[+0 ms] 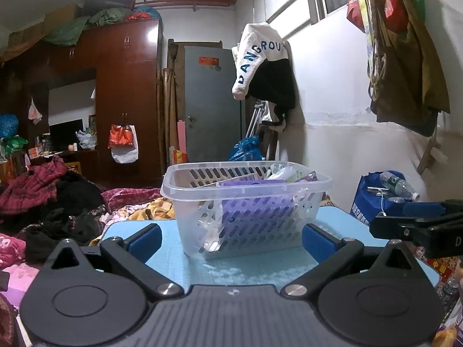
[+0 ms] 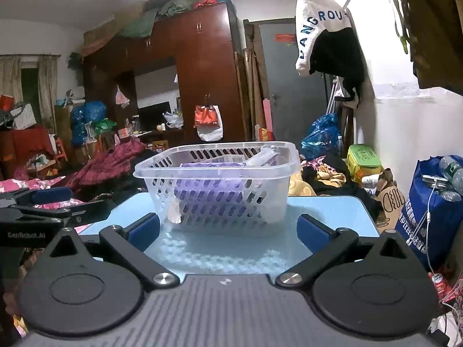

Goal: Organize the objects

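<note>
Showing, in the left wrist view, the right gripper (image 1: 416,225) poking in at the right edge, seen side-on so that how far apart its fingers are cannot be told there; showing, in the right wrist view, the left gripper (image 2: 43,205) likewise at the left edge, plus a green box (image 2: 363,157) on the bedding that the other view is missing. Sitting on the blue table (image 1: 260,266) straight ahead of both grippers: a clear basket (image 1: 246,202), holding a purple pack (image 1: 251,211) and some wrapped items. Standing just beyond the fingertips in each view, basket centred between them, apart from the pads. Spreading wide, left gripper (image 1: 231,238) gripping nothing, touching nothing. Spreading equally wide, right gripper (image 2: 228,228) hovering empty above the table (image 2: 332,208), basket (image 2: 217,185) just ahead.
</note>
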A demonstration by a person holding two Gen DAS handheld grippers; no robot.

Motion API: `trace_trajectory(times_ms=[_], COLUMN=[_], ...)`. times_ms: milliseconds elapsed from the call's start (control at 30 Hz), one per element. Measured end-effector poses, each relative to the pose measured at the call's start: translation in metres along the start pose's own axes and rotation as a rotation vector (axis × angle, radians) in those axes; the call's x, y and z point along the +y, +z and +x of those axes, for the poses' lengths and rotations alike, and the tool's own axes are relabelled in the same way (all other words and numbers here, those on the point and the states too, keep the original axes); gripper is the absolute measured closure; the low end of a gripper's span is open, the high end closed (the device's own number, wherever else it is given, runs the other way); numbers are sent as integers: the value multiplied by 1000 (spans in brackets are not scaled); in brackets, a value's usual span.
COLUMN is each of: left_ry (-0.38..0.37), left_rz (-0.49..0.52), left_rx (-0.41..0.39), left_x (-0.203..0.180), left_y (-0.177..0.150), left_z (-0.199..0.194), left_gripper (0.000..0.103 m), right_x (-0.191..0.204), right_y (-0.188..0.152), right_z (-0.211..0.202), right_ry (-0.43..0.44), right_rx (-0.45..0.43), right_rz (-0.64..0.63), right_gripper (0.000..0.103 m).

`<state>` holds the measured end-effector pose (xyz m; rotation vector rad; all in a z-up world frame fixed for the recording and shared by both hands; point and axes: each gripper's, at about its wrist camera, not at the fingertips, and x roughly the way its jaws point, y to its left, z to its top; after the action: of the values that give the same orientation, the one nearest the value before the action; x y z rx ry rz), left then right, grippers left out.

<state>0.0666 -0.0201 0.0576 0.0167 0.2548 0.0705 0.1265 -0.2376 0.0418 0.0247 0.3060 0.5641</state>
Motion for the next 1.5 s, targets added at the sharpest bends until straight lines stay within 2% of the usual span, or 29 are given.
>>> trace_trajectory(times_ms=[1500], left_ry=[-10], left_rz=[-13], left_rx=[16], left_x=[1], left_y=[1], left_z=[6], left_gripper=[0], right_x=[0], right_y=[2], right_z=[1], right_ry=[1], right_rx=[-1], right_rz=[-3], right_gripper=[0])
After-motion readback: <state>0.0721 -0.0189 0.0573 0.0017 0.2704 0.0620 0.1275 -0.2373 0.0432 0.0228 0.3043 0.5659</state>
